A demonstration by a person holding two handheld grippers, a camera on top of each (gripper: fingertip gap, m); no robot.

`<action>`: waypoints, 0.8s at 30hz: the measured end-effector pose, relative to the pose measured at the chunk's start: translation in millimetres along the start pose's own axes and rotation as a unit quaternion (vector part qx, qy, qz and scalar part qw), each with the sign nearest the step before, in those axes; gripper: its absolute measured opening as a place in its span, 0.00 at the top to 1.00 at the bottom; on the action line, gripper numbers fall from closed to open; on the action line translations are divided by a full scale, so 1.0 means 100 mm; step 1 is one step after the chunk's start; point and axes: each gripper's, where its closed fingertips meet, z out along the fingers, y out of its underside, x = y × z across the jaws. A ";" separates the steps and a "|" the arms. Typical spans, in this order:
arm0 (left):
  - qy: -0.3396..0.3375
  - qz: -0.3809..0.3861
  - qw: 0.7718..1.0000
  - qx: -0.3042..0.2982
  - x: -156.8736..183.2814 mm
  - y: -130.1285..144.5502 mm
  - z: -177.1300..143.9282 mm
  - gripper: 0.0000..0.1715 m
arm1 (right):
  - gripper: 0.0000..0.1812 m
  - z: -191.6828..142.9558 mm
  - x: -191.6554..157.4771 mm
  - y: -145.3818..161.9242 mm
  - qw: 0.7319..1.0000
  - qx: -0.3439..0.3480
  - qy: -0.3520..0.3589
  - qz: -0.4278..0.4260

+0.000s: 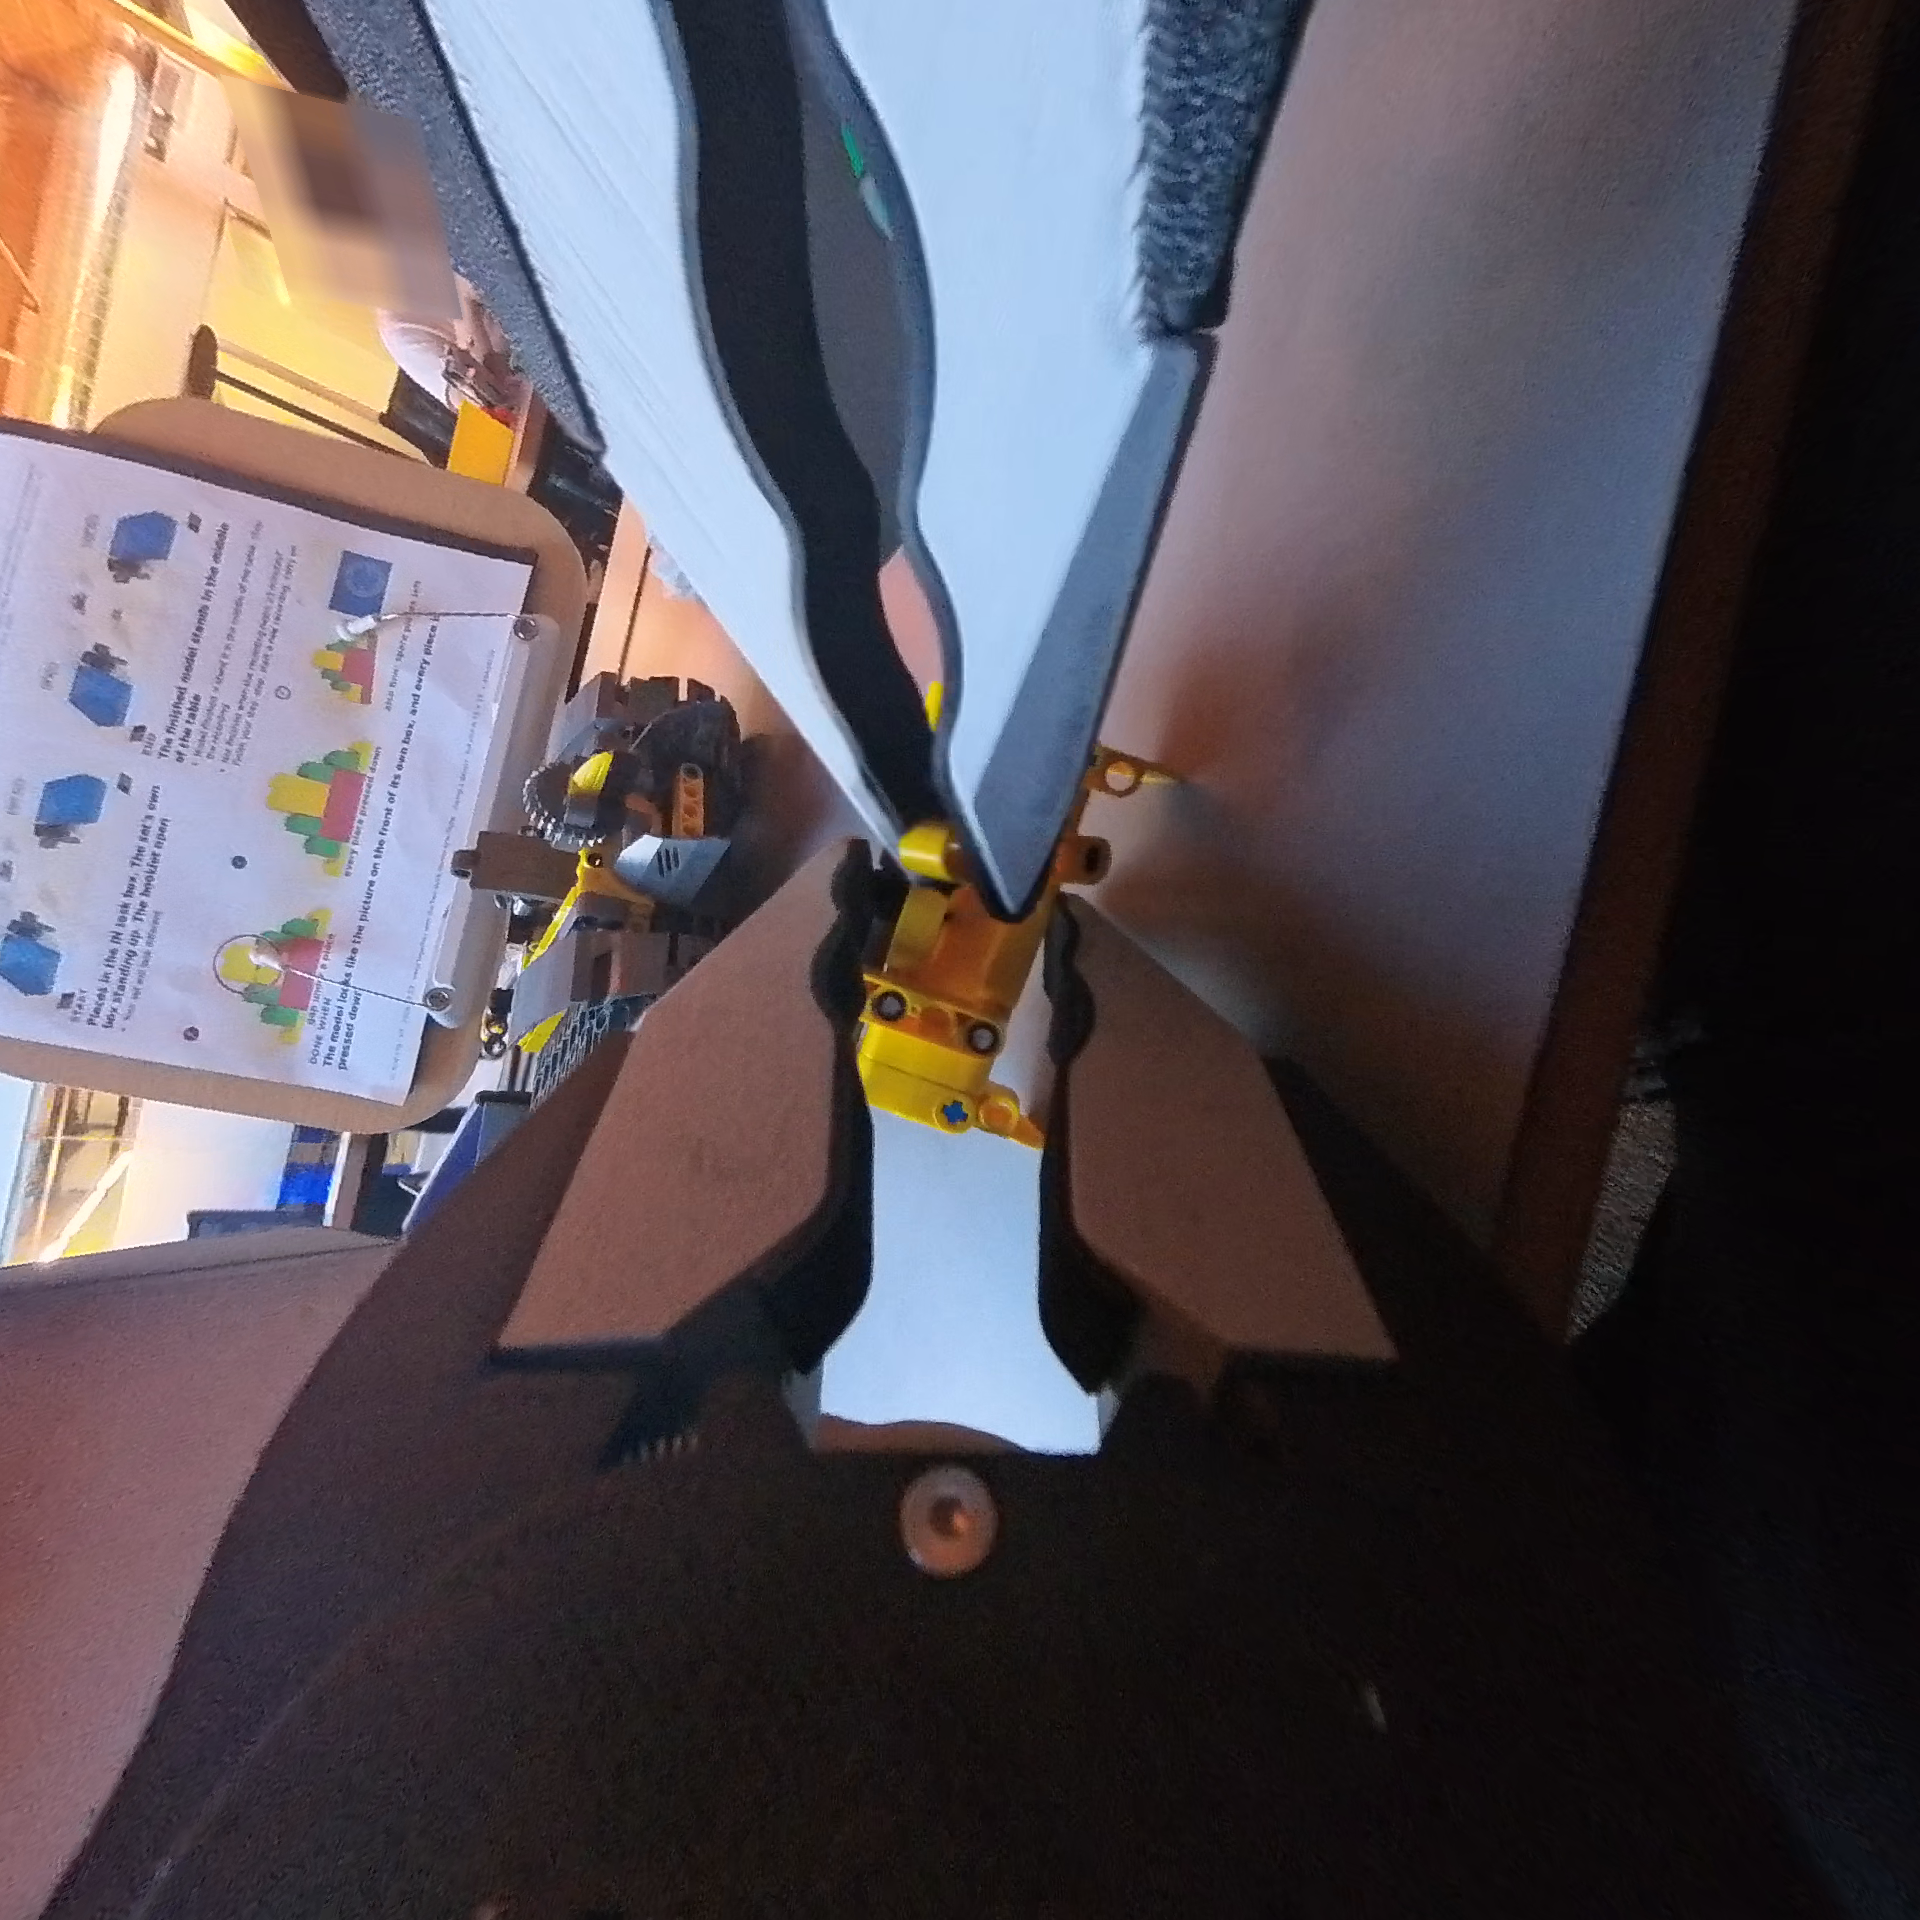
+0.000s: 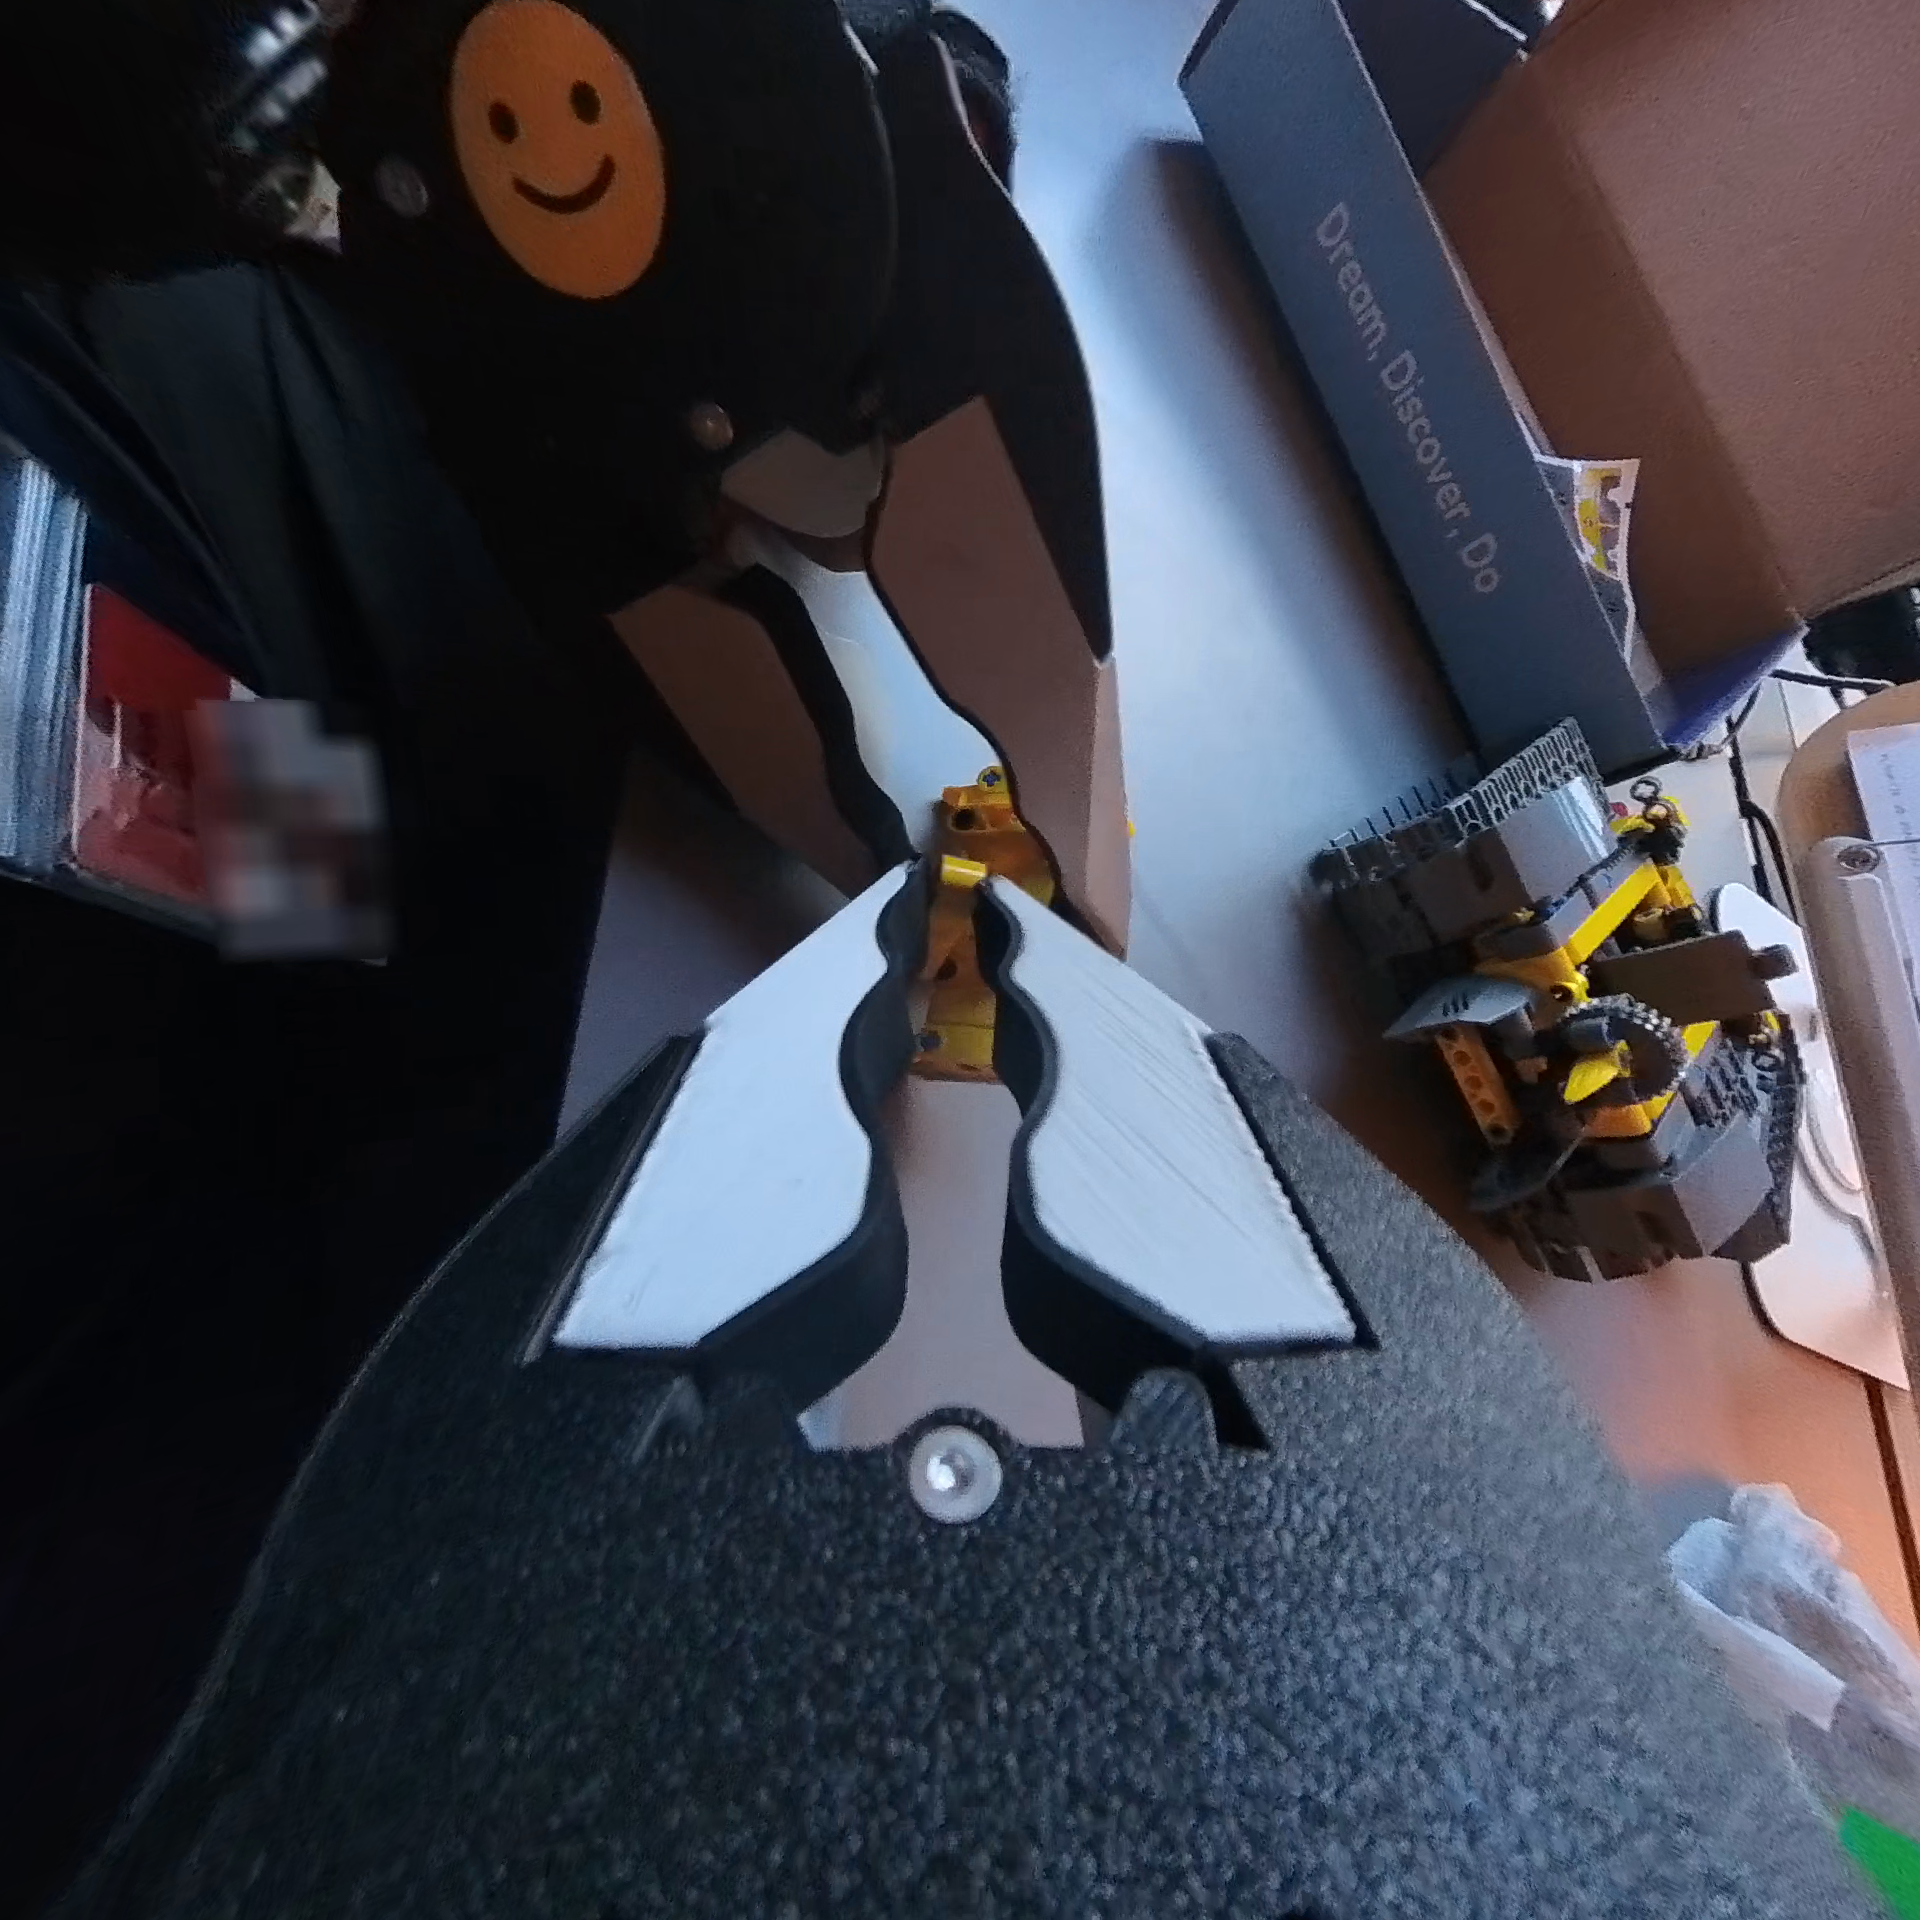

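Observation:
A small yellow brick assembly (image 1: 940,997) with pin holes is held over the white table (image 2: 1226,727). My left gripper (image 1: 956,920), with brown fingers (image 1: 707,1101), is shut on its body from both sides. My right gripper (image 2: 951,881), with white fingers (image 2: 1132,1132), comes from the opposite side, and its tips are closed on the top end of the same yellow assembly (image 2: 956,977). In the right wrist view the left gripper (image 2: 997,862) reaches down from above and carries an orange smiley sticker (image 2: 558,145). In the left wrist view the right gripper (image 1: 951,873) comes in from the top.
A grey and yellow tracked vehicle model (image 2: 1558,1018) stands on the table to the right; it also shows in the left wrist view (image 1: 634,810). A long grey box (image 2: 1403,364) and a cardboard box (image 2: 1714,312) lie behind it. A printed sheet on a board (image 1: 239,758) stands nearby. A crumpled clear bag (image 2: 1766,1600) lies near. My two grippers' fingertips are within a few centimetres of each other.

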 end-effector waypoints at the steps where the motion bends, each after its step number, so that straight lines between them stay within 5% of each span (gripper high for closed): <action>1: 0.002 -0.003 1.000 -0.001 0.00 0.00 0.00 0.82 | 0.98 0.00 -0.02 0.00 1.000 0.000 -0.010 -0.003; 3: 0.017 -0.061 0.997 -0.040 -0.05 0.15 0.06 0.82 | 0.97 0.01 -0.35 -0.10 0.996 0.012 -0.085 -0.036; 6: 0.071 -0.128 0.989 -0.034 -0.09 0.29 0.04 0.82 | 0.97 0.10 -0.25 0.02 0.993 -0.040 -0.026 -0.108; 12: 0.079 -0.167 0.982 -0.042 -0.10 0.34 0.03 0.82 | 0.97 -0.18 0.13 -0.15 0.999 0.046 0.012 -0.007; 18: 0.126 -0.225 0.965 -0.050 -0.07 0.39 0.00 0.82 | 0.97 -0.38 0.32 0.04 0.988 0.093 0.060 0.109; 24: 0.136 -0.235 0.961 -0.048 -0.05 0.38 -0.02 0.80 | 0.97 -0.54 0.67 0.36 0.936 0.115 0.054 0.329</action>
